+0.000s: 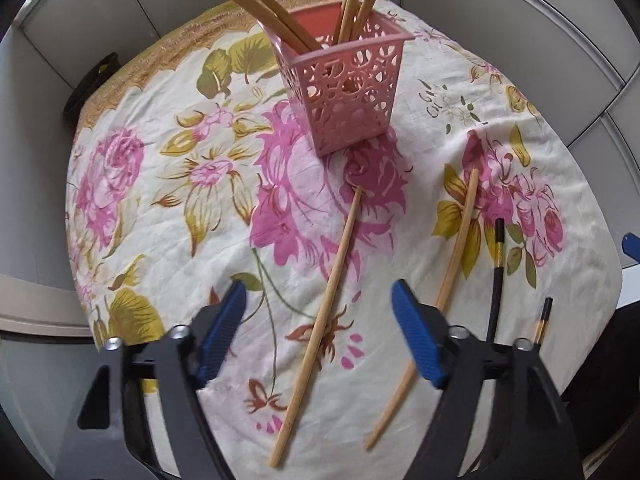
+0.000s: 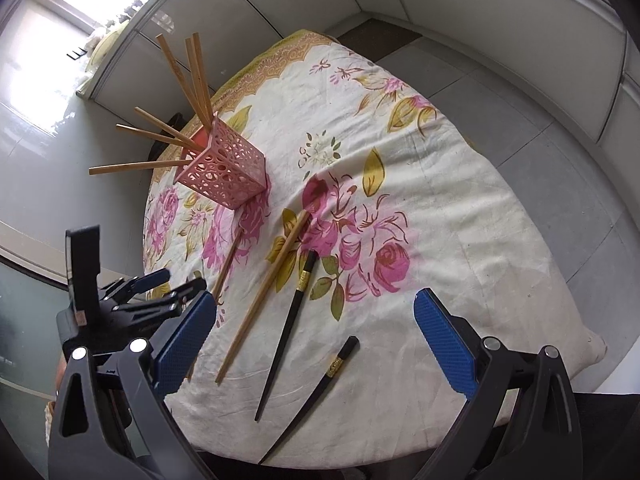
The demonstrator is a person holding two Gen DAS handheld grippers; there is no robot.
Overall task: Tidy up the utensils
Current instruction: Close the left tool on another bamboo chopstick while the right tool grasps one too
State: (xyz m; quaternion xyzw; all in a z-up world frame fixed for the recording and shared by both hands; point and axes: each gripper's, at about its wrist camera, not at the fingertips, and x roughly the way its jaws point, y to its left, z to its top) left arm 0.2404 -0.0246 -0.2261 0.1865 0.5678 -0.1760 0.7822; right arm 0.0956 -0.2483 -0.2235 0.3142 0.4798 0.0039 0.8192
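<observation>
A pink perforated holder [image 1: 346,92] [image 2: 222,174] stands on the floral tablecloth and holds several wooden chopsticks [image 1: 352,0] [image 2: 188,76]. Two wooden chopsticks lie loose on the cloth, one [image 1: 320,328] [image 2: 228,264] between my left fingers' line, the other [image 1: 440,296] [image 2: 266,292] to its right. Two black chopsticks with gold bands [image 2: 290,328] [image 2: 320,384] lie nearer the right; in the left wrist view their tips show [image 1: 496,276]. My left gripper [image 1: 320,308] [image 2: 176,284] is open above the cloth. My right gripper [image 2: 316,328] is open and empty above the black chopsticks.
The floral cloth [image 1: 168,216] [image 2: 460,208] covers a small round table. Grey tiled floor [image 2: 560,140] and white cabinet fronts [image 2: 480,20] surround it. A dark object [image 1: 90,84] lies on the floor beyond the table's far left edge.
</observation>
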